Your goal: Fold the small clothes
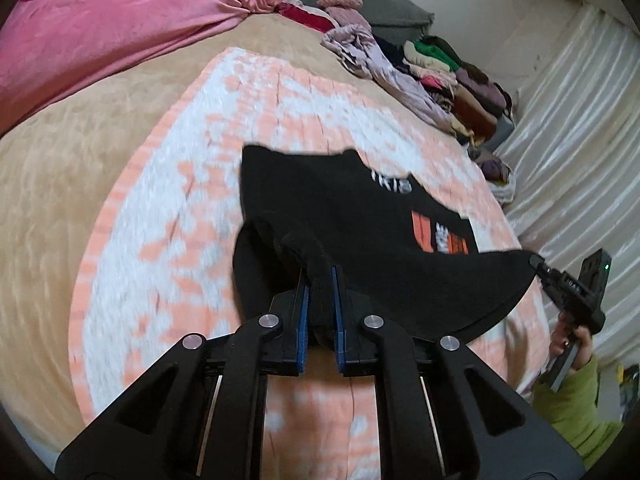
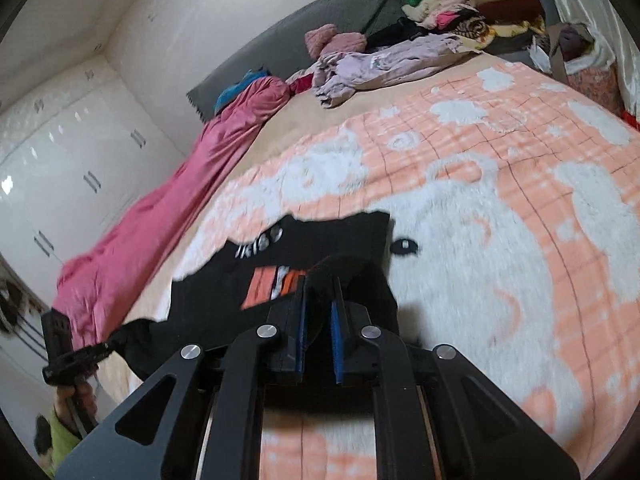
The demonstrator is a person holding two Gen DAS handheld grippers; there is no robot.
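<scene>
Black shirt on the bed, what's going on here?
A person holds the black shirt with a tool in each hand, folding it. The left tool and the right tool each pinch a bunch of its fabric, holding that edge up over the orange and white blanket. More clothes are piled at the bed's far end.

— What colour is the garment (image 1: 360, 216) clamped between the jaws?
— Black, with orange bars and white lettering.
— And beneath the jaws?
— A blanket (image 2: 500, 208) of peach checks with white blotches; beyond it a plain pink cloth (image 1: 100, 36).
</scene>
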